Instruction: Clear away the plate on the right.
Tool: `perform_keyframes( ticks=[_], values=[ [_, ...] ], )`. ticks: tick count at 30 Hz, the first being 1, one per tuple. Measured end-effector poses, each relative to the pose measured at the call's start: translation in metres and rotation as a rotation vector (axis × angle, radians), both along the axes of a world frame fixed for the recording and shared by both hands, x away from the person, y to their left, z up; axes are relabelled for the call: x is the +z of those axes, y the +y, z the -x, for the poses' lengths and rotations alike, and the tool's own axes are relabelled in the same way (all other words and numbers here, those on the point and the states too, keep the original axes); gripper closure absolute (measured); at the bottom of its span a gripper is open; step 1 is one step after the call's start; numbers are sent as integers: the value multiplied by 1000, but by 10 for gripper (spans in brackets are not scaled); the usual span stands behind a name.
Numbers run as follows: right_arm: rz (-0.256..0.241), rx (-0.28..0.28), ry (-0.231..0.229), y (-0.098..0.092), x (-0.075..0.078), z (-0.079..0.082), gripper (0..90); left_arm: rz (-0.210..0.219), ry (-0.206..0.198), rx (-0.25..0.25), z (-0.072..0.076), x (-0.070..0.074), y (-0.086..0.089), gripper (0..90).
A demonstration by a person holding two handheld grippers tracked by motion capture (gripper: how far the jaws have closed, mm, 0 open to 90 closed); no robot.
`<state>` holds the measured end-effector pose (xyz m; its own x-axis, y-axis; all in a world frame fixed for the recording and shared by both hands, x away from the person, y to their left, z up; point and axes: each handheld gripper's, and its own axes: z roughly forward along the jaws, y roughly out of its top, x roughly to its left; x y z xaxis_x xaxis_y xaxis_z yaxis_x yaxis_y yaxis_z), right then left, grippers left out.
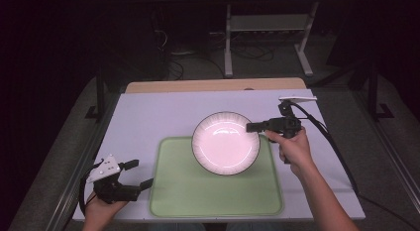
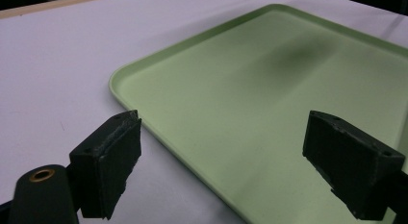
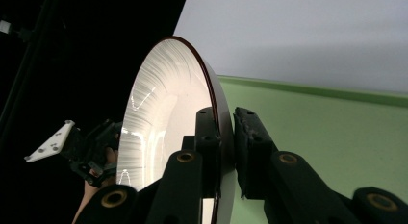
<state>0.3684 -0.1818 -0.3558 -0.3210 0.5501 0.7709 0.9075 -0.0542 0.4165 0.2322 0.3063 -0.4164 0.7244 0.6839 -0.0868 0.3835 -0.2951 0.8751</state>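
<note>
A white plate (image 1: 226,143) with a dark rim was held by the right gripper (image 1: 253,127), whose jaws were clamped on the plate's right edge, one jaw on the inner face and one on the underside. In the right gripper view the plate (image 3: 159,123) was seen edge-on between those jaws, the rim pinched firmly. From the high view the plate was over the far part of the green tray (image 1: 218,194), overlapping the tray's far edge. Whether it rested on the tray or was held just clear of it could not be told, though a soft shadow on the tray (image 2: 298,56) in the left gripper view suggested it was raised.

The left gripper (image 1: 138,174) was held low near the tray's left side, its jaws standing wide apart with nothing between them. In its own view the near left corner of the tray lay just beyond the jaws, on the pale table (image 1: 148,117).

The step in hand was judged to be the carrying of the plate onto or off the tray. If placing was meant, the next move would call for the plate to be levelled over the middle of the tray, lowered until its foot sat flat, and only then released, since a grip at one edge leaves the far side free to dip and strike first.
</note>
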Motion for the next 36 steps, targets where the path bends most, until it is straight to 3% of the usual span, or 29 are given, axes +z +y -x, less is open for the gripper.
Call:
perform_keyframes(
  ticks=[22, 36],
  values=[
    [34, 31, 26, 33, -38, -4, 797, 0, 3, -6, 0, 0, 0, 133],
    [96, 44, 26, 44, -55, -2, 795, 1, -2, -7, 0, 0, 0, 133]
  ],
)
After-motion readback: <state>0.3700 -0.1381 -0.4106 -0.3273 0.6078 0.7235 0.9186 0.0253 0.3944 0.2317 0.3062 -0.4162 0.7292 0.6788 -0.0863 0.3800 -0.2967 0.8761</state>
